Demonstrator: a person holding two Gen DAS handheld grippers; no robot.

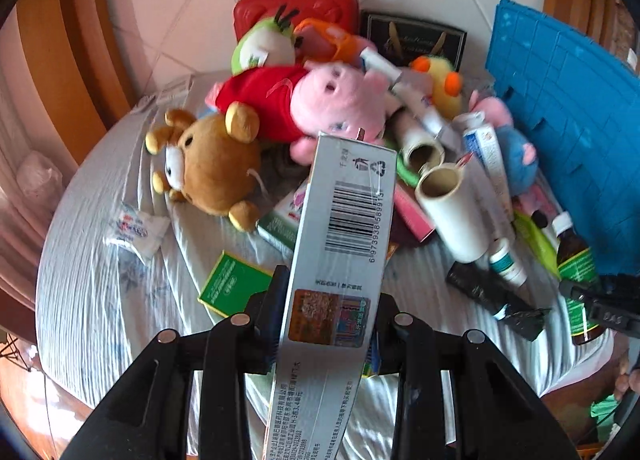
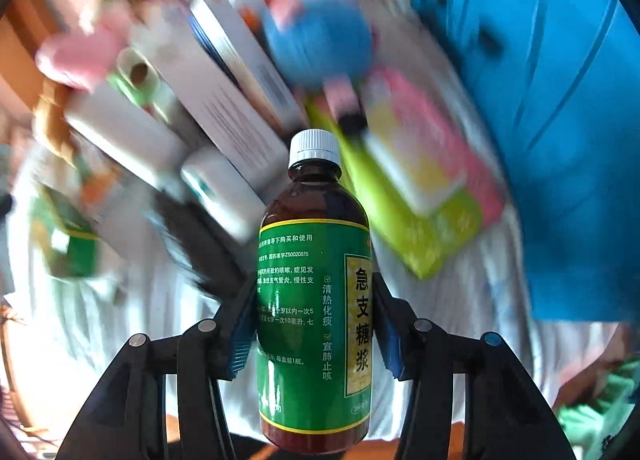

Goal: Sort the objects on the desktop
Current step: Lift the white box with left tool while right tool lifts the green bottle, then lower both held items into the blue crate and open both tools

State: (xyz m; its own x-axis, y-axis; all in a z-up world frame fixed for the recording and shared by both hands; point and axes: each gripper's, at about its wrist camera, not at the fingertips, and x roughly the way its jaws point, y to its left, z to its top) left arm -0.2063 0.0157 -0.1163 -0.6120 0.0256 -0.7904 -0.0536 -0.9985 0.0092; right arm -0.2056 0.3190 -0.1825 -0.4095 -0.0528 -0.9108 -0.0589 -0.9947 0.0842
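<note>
The long white cardboard box [image 1: 340, 244] is showing a barcode numbered 6973938589913. The brown glass bottle's green paper label [image 2: 316, 308] is reading 急支糖浆, 清热化痰, 宣肺止咳, and 国药准字Z50020615.

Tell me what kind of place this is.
Probably a home room: a round cloth-covered table on tiled floor, heaped with plush toys like the brown bear, a blue storage bin beside it.
</note>
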